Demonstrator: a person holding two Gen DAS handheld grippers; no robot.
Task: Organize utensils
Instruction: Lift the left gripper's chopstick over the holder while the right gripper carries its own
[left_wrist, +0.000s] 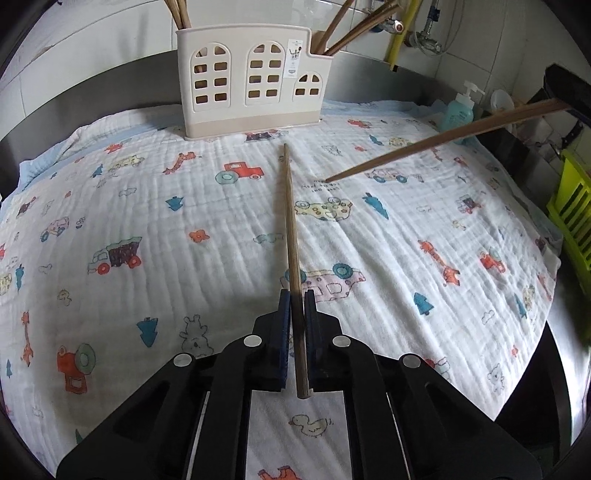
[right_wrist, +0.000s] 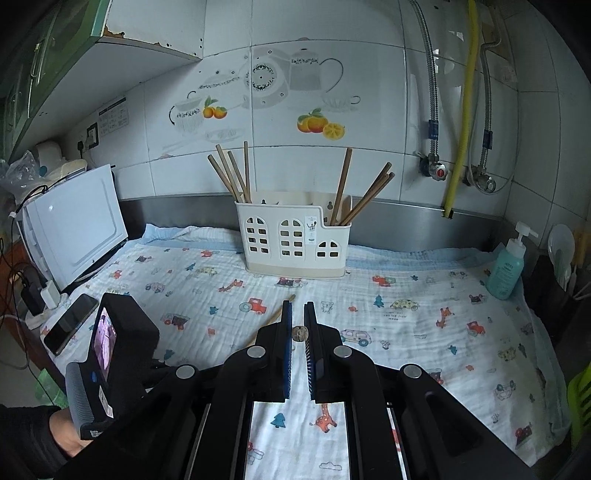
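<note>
A cream utensil holder (left_wrist: 251, 79) with window cut-outs stands at the back of the cloth; it also shows in the right wrist view (right_wrist: 295, 240). Several wooden chopsticks (right_wrist: 232, 173) stand in its left and right compartments. My left gripper (left_wrist: 295, 295) is shut on a wooden chopstick (left_wrist: 291, 221) that points forward toward the holder. My right gripper (right_wrist: 298, 308) is shut on another chopstick, seen end-on (right_wrist: 298, 333); in the left wrist view this chopstick (left_wrist: 443, 142) slants down from the right, tip touching the cloth. The left gripper's body (right_wrist: 110, 354) shows at the left.
A white cloth with cartoon prints (left_wrist: 147, 221) covers the counter. A teal pump bottle (right_wrist: 508, 266) stands at the right rear, a green rack (left_wrist: 572, 206) at the right edge. A white appliance (right_wrist: 77, 229) and a phone (right_wrist: 70, 323) lie left. Pipes and valves (right_wrist: 439, 170) run on the tiled wall.
</note>
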